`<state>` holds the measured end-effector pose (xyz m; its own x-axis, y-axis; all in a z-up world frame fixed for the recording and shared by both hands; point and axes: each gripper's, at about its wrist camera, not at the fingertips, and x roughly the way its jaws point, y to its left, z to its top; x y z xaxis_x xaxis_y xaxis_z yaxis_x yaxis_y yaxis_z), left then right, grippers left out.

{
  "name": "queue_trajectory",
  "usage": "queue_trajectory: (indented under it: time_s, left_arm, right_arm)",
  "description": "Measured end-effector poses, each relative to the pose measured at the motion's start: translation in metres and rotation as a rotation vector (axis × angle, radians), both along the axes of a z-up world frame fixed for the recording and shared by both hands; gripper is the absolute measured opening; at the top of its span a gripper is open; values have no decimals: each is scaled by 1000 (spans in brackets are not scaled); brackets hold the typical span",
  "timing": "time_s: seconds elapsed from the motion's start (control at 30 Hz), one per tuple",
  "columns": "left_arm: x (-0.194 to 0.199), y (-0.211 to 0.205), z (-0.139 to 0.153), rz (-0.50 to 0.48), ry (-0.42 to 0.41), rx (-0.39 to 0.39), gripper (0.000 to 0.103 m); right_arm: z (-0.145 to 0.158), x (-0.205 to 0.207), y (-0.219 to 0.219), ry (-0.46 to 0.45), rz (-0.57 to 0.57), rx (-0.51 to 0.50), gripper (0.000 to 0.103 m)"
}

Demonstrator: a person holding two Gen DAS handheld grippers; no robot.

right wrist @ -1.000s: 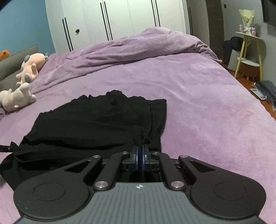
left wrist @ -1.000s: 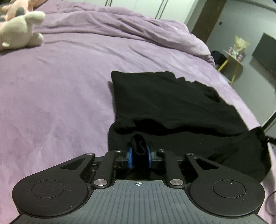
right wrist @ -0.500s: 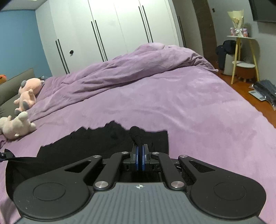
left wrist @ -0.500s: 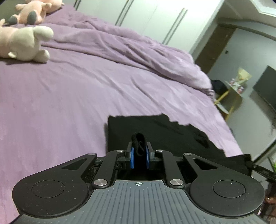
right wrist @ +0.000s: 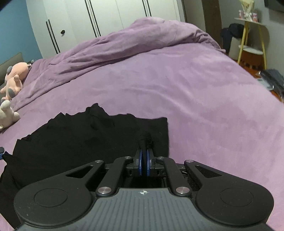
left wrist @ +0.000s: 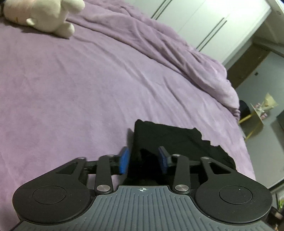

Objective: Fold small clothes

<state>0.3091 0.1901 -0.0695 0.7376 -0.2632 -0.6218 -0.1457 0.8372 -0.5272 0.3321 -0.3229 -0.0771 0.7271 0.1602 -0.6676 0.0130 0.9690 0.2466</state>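
Note:
A black garment lies folded on the purple bed. In the left wrist view my left gripper is open, its blue pads apart on either side of the garment's near left corner. In the right wrist view the garment spreads left of centre. My right gripper is shut on a bunched fold of the black cloth at the garment's near right corner, low over the bed.
A cream plush toy lies at the far left of the bed; a pink plush lies beside it. A heaped purple duvet runs along the far side. A yellow-legged side table stands beyond the bed's right edge.
Both grippers carried the near edge of the garment forward over the rest, folding it. My left gripper has opened and let go of the cloth. My right gripper stays shut on it.

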Motion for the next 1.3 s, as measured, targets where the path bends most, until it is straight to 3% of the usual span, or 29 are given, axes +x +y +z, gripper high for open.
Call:
queue_trajectory:
  time_s: [0.13, 0.27, 0.43, 0.53, 0.57, 0.63, 0.67, 0.8, 1.0, 1.13, 1.27, 1.3]
  left_arm:
    - [-8, 1, 0, -82, -17, 77, 57]
    - [-7, -10, -6, -149, -27, 105, 67]
    - [10, -35, -11, -170, -14, 177, 69]
    - [18, -41, -14, -123, 17, 195, 60]
    - [19, -42, -14, -99, 22, 202, 52]
    - [15, -39, -12, -84, 3, 197, 27]
    - [14, -39, -10, -91, -4, 202, 9]
    - [9, -35, 2, -90, -32, 208, 7]
    - [11, -34, 45, -80, -131, 233, 7]
    - [35, -42, 69, -42, -179, 317, 7]
    - [77, -57, 78, 52, -171, 365, 8]
    - [87, -61, 77, 82, -156, 384, 13]
  right_arm:
    - [-1, 1, -4, -3, -8, 49, 6]
    - [-2, -1, -3, -3, 15, 64, 19]
    - [0, -1, 7, -10, 41, 2, 22]
    - [0, 0, 15, -21, 56, -71, 17]
    - [1, -1, 17, -29, 60, -90, 11]
    - [3, -3, 17, -42, 69, -94, 4]
    - [4, -4, 17, -46, 69, -90, 4]
    - [18, -11, 16, -97, 72, -71, 3]
    - [56, -10, 12, -223, 39, -44, 3]
    - [69, 22, 14, -248, -24, -66, 3]
    - [61, 57, 17, -239, -91, -65, 3]
    - [57, 65, 18, -237, -112, -63, 4]
